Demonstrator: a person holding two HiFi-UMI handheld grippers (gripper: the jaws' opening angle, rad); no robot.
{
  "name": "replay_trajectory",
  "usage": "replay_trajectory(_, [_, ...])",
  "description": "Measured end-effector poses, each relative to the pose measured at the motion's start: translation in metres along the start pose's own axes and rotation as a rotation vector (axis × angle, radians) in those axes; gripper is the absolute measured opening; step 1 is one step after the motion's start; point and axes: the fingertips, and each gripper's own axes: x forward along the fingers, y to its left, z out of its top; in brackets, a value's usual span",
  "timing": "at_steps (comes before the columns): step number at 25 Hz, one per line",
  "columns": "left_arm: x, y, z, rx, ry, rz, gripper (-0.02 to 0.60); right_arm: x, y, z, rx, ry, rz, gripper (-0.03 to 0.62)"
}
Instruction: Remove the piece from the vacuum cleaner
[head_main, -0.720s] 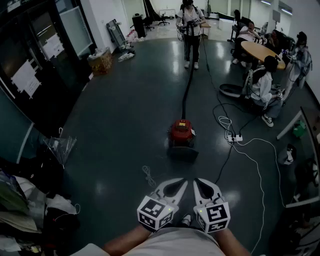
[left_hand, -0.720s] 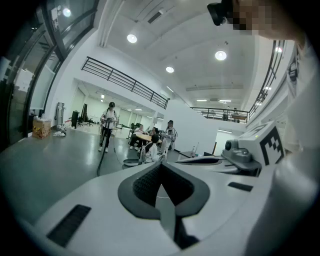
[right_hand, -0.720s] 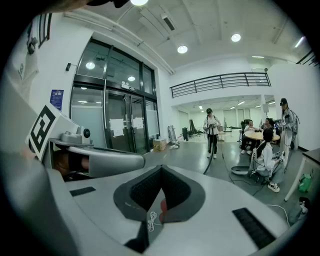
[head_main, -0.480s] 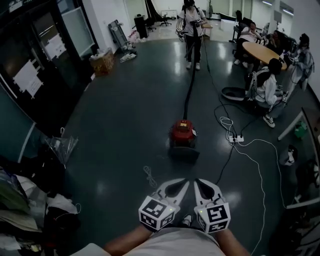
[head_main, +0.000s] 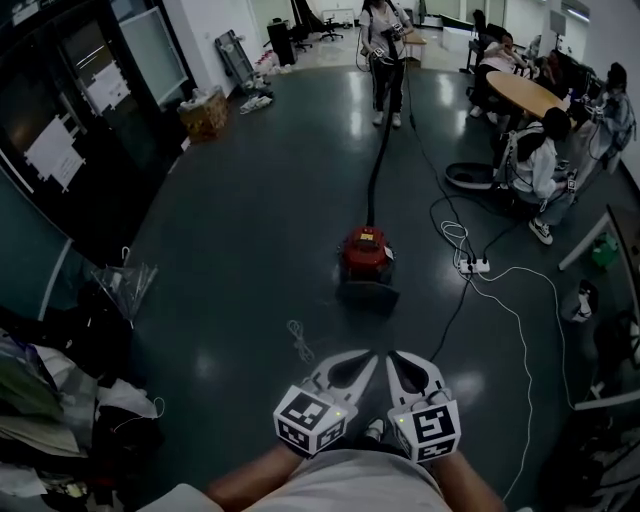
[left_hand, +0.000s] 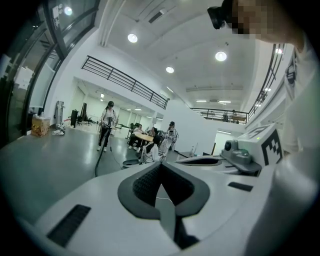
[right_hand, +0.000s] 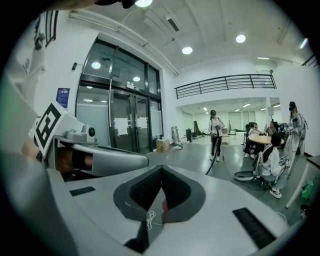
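Vacuum cleaner (head_main: 366, 252) nearer; cord (head_main: 297, 341) before it.

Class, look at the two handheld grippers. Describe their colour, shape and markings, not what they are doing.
The left gripper and right gripper are pale grey plastic. Each has two curved jaws framing a teardrop-shaped opening lined with dark ribbed pads. At the back of each sits a white cube with black square markers.

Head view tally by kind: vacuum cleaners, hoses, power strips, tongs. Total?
Red canister vacuum cleaner: 1
Black flexible hose: 1
White power strip: 1
White tongs, both shut: 2 (left tongs, right tongs)
Total: 5
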Motion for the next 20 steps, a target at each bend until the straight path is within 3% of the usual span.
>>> replay_trajectory(20, [0.053,0.012,-0.017,0.031,0.011,0.047,0.006,0.022,-0.056,-0.026,0.06,-0.003,0.016,0.014])
